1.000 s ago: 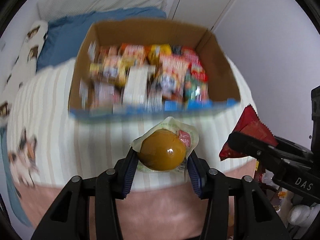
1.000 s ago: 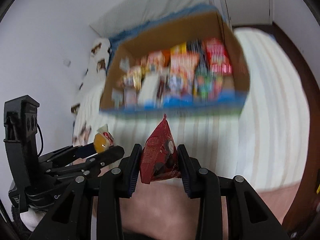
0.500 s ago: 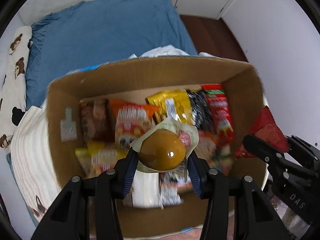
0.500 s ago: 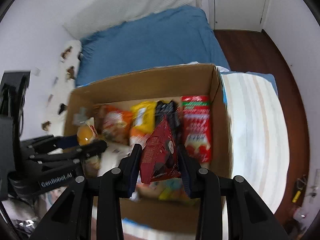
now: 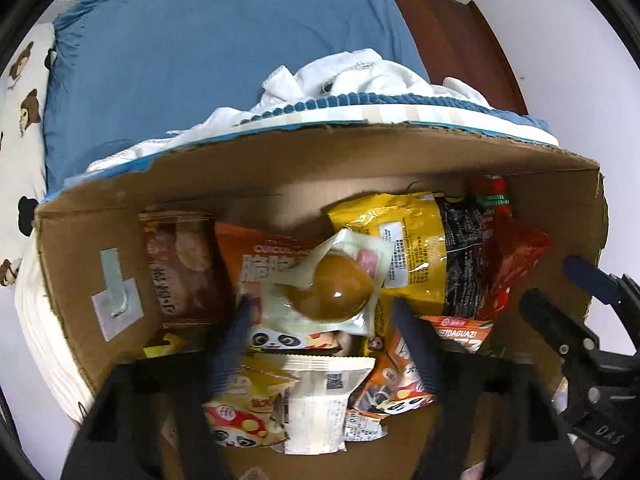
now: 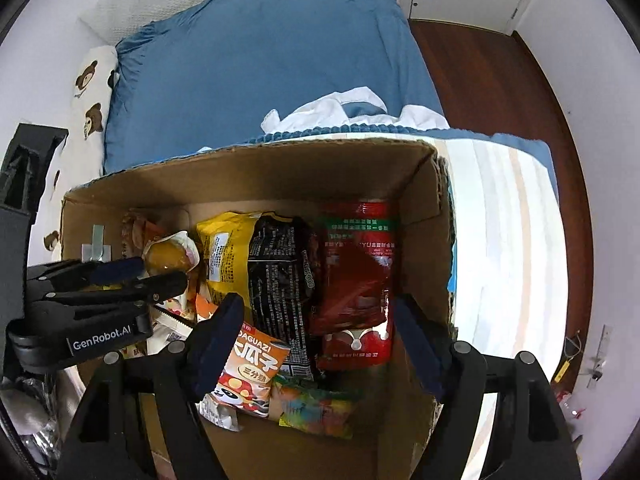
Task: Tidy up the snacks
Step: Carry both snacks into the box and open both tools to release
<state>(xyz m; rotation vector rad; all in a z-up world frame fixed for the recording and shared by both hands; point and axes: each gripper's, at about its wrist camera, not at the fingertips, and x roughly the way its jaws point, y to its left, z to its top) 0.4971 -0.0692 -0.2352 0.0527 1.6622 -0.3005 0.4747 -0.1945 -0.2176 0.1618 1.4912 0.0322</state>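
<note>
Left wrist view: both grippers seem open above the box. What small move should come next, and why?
Probably lift the left gripper and the right gripper straight up out of the cardboard box. Both stand wide open. The egg pack touches neither left finger, and the red packet sits on the other snacks, so nothing here needs holding.

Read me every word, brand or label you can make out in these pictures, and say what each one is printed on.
"GenRobot.AI": side of the left gripper.
"DAS": body of the right gripper; any further letters are out of view.
"EIDAGUAZI": orange snack bag; its first letter is hidden.
"CUKCUK": orange packet, partly covered.
Chinese print on the red packet, black packet and yellow bag: too small to read.
</note>
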